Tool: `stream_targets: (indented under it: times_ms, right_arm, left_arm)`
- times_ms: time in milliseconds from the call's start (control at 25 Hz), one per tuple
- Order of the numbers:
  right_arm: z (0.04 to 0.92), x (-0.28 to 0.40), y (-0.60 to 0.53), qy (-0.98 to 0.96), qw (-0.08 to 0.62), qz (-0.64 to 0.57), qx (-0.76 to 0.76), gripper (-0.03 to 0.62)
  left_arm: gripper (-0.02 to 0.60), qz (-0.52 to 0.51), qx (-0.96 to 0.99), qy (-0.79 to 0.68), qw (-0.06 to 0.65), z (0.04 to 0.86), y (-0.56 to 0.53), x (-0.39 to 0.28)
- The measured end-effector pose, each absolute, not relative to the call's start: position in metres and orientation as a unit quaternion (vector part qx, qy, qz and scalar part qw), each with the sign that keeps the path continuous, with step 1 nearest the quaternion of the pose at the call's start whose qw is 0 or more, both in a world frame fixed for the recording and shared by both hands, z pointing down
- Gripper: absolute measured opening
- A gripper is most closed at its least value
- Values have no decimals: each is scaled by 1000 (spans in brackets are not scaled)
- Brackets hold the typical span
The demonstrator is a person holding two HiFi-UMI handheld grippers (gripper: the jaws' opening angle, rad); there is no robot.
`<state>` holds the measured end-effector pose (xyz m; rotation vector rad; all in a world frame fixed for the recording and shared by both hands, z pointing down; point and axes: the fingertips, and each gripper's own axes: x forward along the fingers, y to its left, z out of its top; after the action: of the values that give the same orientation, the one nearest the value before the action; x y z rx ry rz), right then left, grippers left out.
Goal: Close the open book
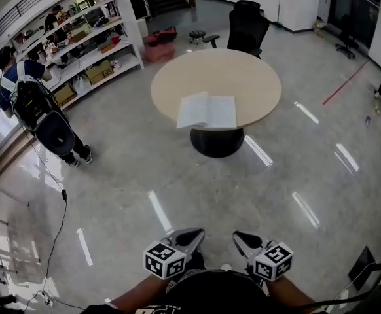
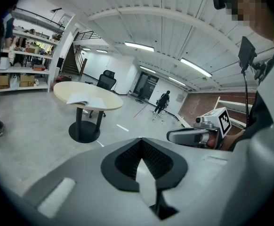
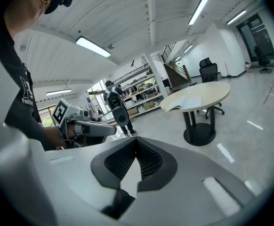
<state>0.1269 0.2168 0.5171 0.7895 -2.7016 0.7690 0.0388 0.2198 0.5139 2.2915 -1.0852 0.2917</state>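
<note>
both tools sit at the bottom edge of the head view, close in front of the person's body: the left tool [image 1: 192, 234] and the right tool [image 1: 239, 237], side by side with a gap between them, pointing out across the room. each tool's own view shows its two black ribbed jaws meeting at the tips, so both are closed with nothing gripped. a wide grey polished floor [image 1: 145, 175] fills most of the scene, streaked with reflections of the ceiling lights. along the left wall runs a long white shelf unit [image 1: 89, 41] loaded with boxes and other goods too small to name. a round, pale wooden counter [image 1: 243, 77] stands on a black pedestal [image 1: 217, 142] in the middle of the room, well apart from the tools. a person [image 1: 36, 103] wearing a black backpack stands at the left, near the shelf unit. a black office chair [image 1: 247, 26] stands just behind the counter, with a small stool [image 1: 202, 38] to its left. the book [image 1: 207, 111] lies open and flat, pages up, on the near part of the counter top, touched by neither tool. a thin black cable [image 1: 61, 214] trails over the floor at the left, and a red line [image 1: 344, 84] marks the floor at the right.
</note>
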Motion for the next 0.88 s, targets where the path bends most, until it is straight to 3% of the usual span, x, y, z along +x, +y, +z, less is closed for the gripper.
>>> stream_targets:
  times_ms: [240, 680, 880]
  right_arm:
    - [496, 100, 156, -913, 114, 239, 310, 8]
    - [487, 14, 83, -901, 132, 232, 341, 8]
    - [492, 6, 54, -897, 147, 235, 343, 8]
  left_arm:
    - [8, 110, 894, -352, 255, 494, 150, 23]
    - [8, 69, 884, -366, 284, 494, 57, -96]
    - [8, 67, 885, -358, 291, 498, 29, -107]
